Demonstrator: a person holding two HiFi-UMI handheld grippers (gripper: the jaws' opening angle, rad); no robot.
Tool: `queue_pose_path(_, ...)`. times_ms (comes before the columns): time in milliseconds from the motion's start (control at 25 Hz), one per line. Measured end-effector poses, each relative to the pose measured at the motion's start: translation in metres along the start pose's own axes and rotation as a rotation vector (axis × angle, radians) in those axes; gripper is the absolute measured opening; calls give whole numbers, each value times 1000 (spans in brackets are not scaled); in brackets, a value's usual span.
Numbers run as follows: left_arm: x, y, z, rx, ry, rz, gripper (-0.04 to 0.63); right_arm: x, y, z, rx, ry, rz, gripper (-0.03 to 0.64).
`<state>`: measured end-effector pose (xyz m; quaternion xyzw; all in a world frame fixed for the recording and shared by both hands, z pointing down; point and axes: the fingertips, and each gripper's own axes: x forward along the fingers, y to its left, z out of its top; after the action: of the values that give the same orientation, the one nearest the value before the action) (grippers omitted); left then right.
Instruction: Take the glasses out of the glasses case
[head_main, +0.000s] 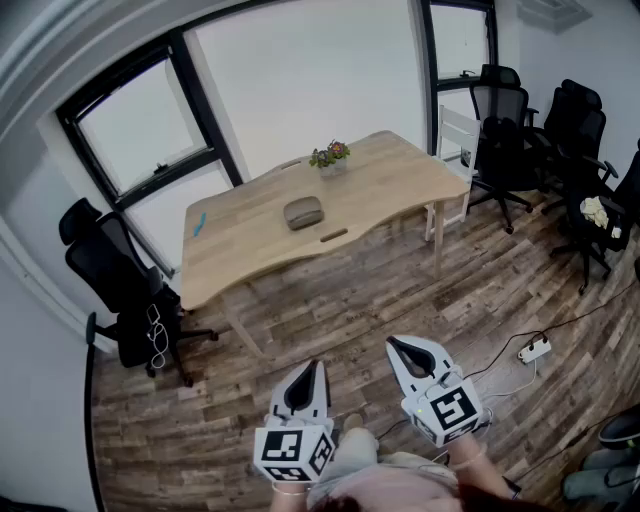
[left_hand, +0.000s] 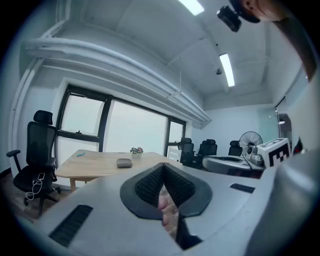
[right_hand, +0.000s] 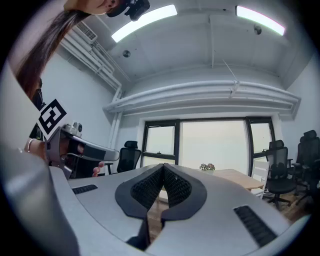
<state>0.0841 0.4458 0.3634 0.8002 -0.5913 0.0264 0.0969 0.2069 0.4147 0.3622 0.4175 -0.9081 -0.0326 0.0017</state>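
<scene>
A closed grey-brown glasses case (head_main: 304, 212) lies on the light wooden table (head_main: 390, 180) across the room, and the case (left_hand: 124, 162) also shows small in the left gripper view. No glasses are in sight. My left gripper (head_main: 309, 373) and right gripper (head_main: 399, 346) are held low in front of me over the floor, well short of the table. Both stand shut with nothing between the pads. In the right gripper view the right gripper (right_hand: 162, 169) points toward the table and windows.
A small potted plant (head_main: 331, 156) stands behind the case; a blue pen (head_main: 199, 221) lies at the table's left end. Black office chairs (head_main: 520, 120) cluster at the right, another chair (head_main: 120, 280) stands at the left. A power strip (head_main: 533, 349) and cable lie on the wood floor.
</scene>
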Motion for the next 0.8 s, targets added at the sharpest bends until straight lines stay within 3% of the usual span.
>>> queue_pose_path(360,8,-3,-1,6,11,-15,1,10,-6,2,54,-27,-9,0)
queue_pose_path(800,44,31,0,-13,23,-28,1,54,-17,-1,90,-25,-9,0)
